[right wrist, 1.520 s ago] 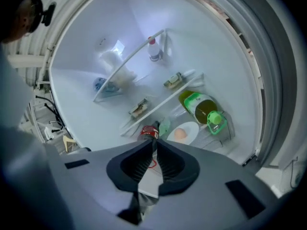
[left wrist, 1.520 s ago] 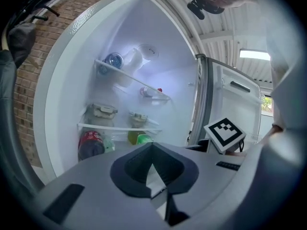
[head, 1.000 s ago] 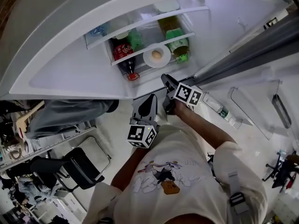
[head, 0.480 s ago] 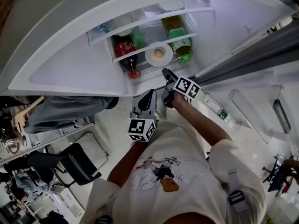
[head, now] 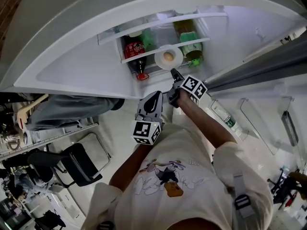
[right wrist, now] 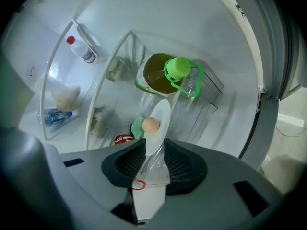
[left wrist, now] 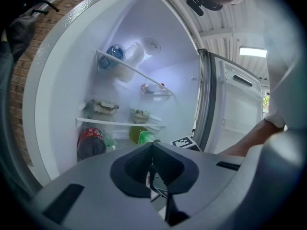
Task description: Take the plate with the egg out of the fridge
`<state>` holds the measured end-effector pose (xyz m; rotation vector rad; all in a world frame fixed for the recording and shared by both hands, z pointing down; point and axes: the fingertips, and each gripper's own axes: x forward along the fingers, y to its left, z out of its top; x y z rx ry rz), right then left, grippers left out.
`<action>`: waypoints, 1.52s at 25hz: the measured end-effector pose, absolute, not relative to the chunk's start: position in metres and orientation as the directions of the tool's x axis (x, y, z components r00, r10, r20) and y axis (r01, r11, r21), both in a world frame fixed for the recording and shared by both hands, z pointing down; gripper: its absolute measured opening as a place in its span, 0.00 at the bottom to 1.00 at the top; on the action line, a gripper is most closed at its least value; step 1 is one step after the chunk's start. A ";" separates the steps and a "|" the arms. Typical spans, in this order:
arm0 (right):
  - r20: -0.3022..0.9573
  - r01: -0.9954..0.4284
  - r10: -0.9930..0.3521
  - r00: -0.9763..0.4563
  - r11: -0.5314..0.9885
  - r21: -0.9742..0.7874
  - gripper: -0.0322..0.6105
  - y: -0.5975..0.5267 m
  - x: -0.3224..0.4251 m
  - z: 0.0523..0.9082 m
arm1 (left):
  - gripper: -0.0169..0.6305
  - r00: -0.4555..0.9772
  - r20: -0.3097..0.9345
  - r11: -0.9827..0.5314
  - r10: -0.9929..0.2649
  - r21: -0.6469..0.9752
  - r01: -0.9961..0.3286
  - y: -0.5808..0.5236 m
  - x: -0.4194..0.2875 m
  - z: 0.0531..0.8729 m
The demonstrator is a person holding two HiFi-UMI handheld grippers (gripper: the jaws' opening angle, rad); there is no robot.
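We are at the grasp-and-withdraw step. Our right gripper [head: 173, 73] reaches into the open fridge [head: 86, 71], and its fingers are clenched on the near rim of the plate [head: 161, 61]. In the right gripper view the thin white rim of the plate [right wrist: 163, 114] runs down between the two dark pads, with the egg [right wrist: 151, 124] sitting on the plate just beyond them.

The plate is inside the fridge, low down, between the cola bottle [head: 135, 49] and the green-capped jug [head: 192, 44]. We cannot tell whether it rests on its shelf or has been lifted a little clear of it.

Our left gripper [head: 154, 96] hangs outside the fridge, just beside the right one and nearer our body. Its fingers are clenched on nothing, meeting in a closed line in the left gripper view [left wrist: 152, 147].

The next move, as we judge it, calls for drawing the plate straight back towards us and out past the front of the shelf. It has to stay level, because the egg [head: 168, 56] lies loose on it and would roll at any tilt. A grip on one edge alone leaves the far side free to sag, so we should go slowly and keep clear of the bottle and jug on either side.
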<state>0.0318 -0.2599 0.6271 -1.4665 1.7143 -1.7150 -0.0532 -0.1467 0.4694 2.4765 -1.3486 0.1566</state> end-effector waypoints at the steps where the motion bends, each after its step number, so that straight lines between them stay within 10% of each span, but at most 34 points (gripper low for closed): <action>1: 0.435 -0.426 -0.793 -0.427 -0.248 -0.870 0.21 -0.261 0.032 0.629 | 0.04 0.549 0.244 -0.506 -0.799 0.219 -0.834 -0.147 -0.053 0.469; 38: 0.411 -0.242 -0.815 -0.408 -0.338 -0.909 0.13 -0.295 0.027 0.654 | 0.04 0.511 0.283 -0.458 -0.812 0.233 -0.858 -0.141 -0.074 0.478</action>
